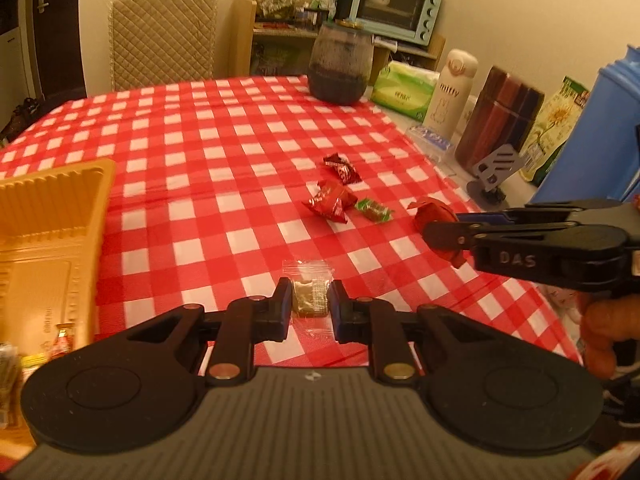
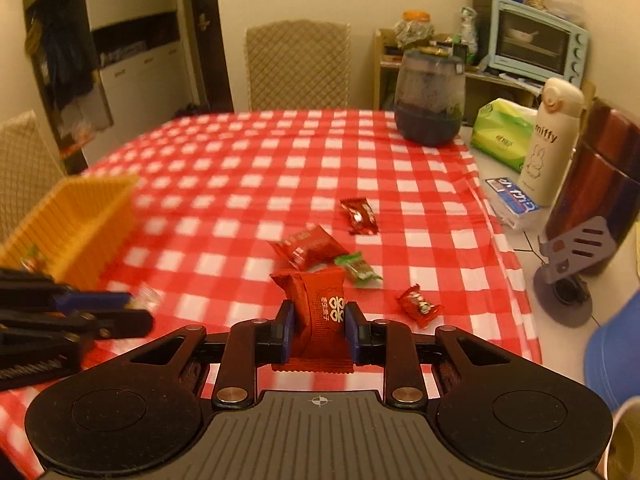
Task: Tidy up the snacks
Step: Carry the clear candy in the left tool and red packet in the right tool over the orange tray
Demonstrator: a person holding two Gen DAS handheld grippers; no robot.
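Note:
My left gripper (image 1: 310,300) is shut on a clear packet with a tan snack (image 1: 309,295), just above the red checked tablecloth (image 1: 200,152). My right gripper (image 2: 318,326) is shut on a red snack packet (image 2: 320,312), held above the cloth; it also shows in the left wrist view (image 1: 434,220). Loose on the cloth are a large red packet (image 2: 308,246), a dark red candy (image 2: 359,216), a green candy (image 2: 358,270) and a small red candy (image 2: 418,305). The yellow tray (image 1: 52,216) stands at the left with some snacks at its near end.
A dark jar (image 1: 340,64) stands at the far side. Along the right edge are a tissue pack (image 1: 404,84), a white miffy bottle (image 1: 452,88), a dark canister (image 1: 498,120), a grey phone stand (image 2: 572,256) and a blue container (image 1: 600,128). A chair (image 1: 160,36) is behind the table.

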